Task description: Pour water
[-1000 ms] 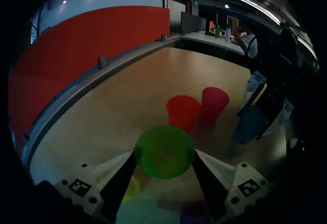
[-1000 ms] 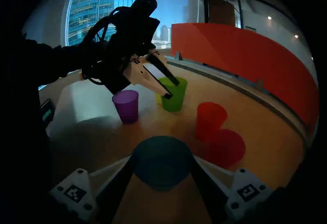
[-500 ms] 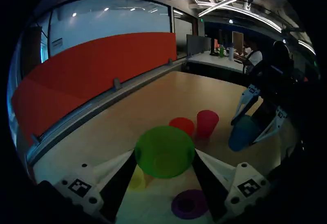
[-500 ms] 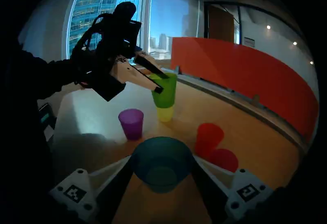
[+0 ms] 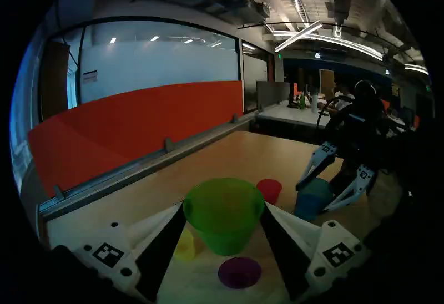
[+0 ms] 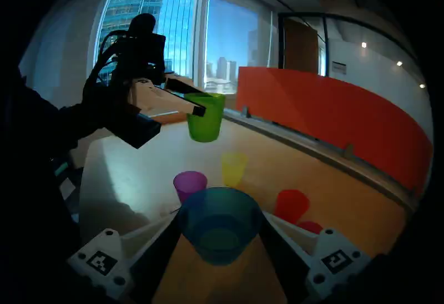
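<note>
**Holding two cups over the table**

The left tongs [image 5: 223, 208] pinched the green cup [image 5: 225, 234] between both fingers, upright and clear of the table [image 6: 333, 185]. The right tongs [image 6: 220, 218] pinched the blue cup [image 6: 219, 238] the same way, its mouth open to the camera. Whether either cup held water could not be told. Beyond them, a purple cup [image 6: 190, 185] and a yellow cup [image 6: 233, 168] stood near each other on the table, with a red cup [image 6: 291, 204] off to one side. An orange partition [image 5: 139, 115] ran along the far edge.
</note>
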